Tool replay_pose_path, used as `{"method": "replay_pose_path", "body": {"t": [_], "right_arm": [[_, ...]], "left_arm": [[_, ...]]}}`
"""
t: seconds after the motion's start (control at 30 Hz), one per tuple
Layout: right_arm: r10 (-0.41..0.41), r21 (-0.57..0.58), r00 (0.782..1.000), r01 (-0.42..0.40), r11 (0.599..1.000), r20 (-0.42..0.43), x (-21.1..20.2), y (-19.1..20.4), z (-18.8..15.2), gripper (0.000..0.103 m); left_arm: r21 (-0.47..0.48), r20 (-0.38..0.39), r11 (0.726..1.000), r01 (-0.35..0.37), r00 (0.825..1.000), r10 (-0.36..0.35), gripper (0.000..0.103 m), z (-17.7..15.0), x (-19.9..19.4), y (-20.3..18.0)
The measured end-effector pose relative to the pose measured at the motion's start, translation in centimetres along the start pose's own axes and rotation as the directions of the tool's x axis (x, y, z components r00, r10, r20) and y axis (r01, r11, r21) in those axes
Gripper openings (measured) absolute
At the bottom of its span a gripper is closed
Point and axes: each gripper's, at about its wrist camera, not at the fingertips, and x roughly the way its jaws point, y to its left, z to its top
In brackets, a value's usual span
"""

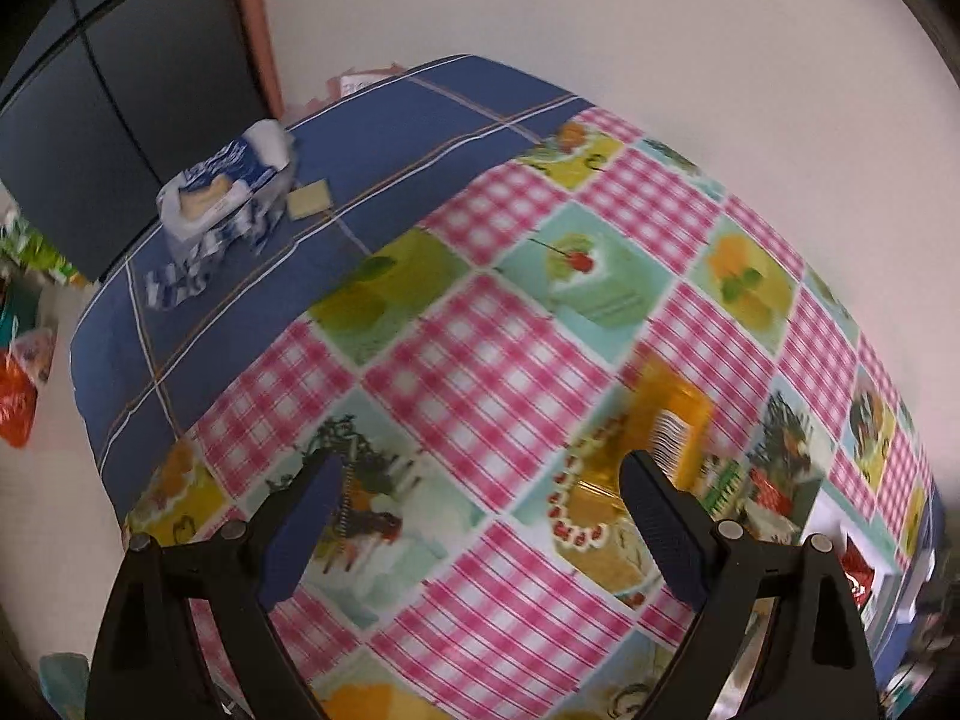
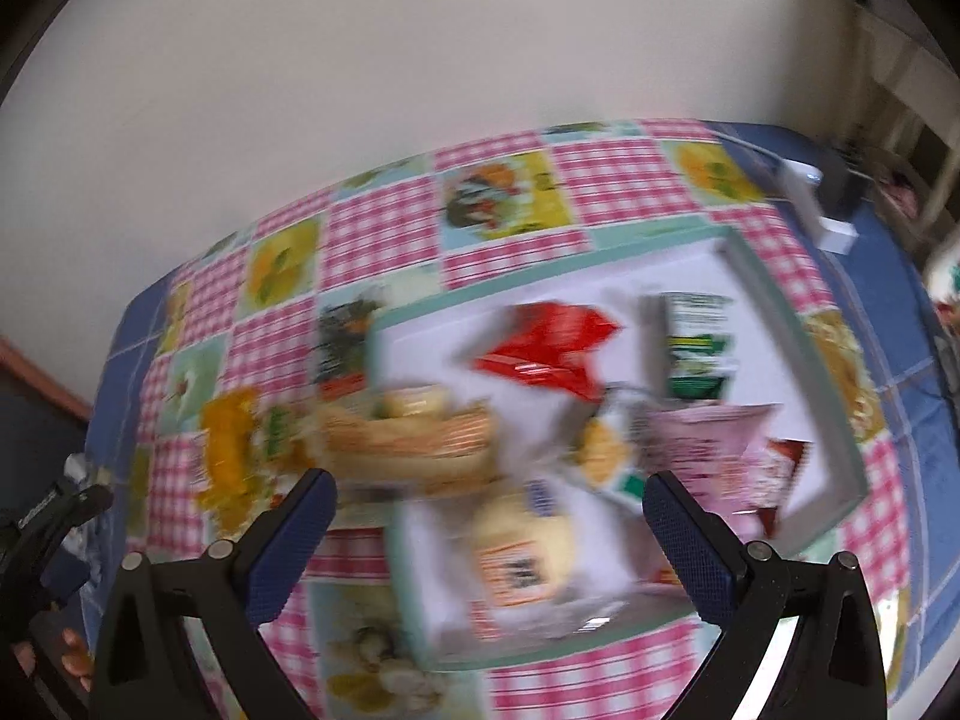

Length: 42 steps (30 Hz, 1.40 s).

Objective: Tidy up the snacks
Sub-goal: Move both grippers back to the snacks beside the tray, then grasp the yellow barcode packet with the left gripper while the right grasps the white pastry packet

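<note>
A white tray with a pale green rim (image 2: 774,312) lies on the patterned tablecloth and holds several snack packets: a red one (image 2: 552,348), a green and white one (image 2: 699,342), a pink one (image 2: 708,450) and a yellow-orange one (image 2: 522,558). My right gripper (image 2: 489,531) is open and empty above the tray's near side. An orange-yellow packet (image 1: 666,426) lies on the cloth just beyond my left gripper (image 1: 480,516), which is open and empty. An opened blue and white biscuit pack (image 1: 225,192) lies at the far left on the blue cloth.
A loose cracker (image 1: 309,199) lies beside the biscuit pack. A dark cabinet (image 1: 90,120) stands behind the table's far left corner. A white wall (image 2: 420,60) runs along the table. A white box (image 2: 807,198) sits at the far right. The view is blurred.
</note>
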Motion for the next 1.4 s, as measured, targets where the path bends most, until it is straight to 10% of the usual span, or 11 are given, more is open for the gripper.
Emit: {"method": "replay_pose_path", "body": {"t": [0.7, 1.4], "right_arm": [[0.330, -0.044, 0.941, -0.333, 0.942, -0.073, 4.3, 8.7, 0.0, 0.103], [0.195, -0.013, 0.979, -0.196, 0.980, -0.059, 7.2, 4.2, 1.9, 0.103]], "left_arm": [[0.050, -0.094, 0.999, 0.021, 0.995, -0.016, 0.094, 1.5, 4.8, -0.2], [0.143, -0.190, 0.964, 0.225, 0.962, -0.196, 0.094, 0.7, 7.9, -6.2]]}}
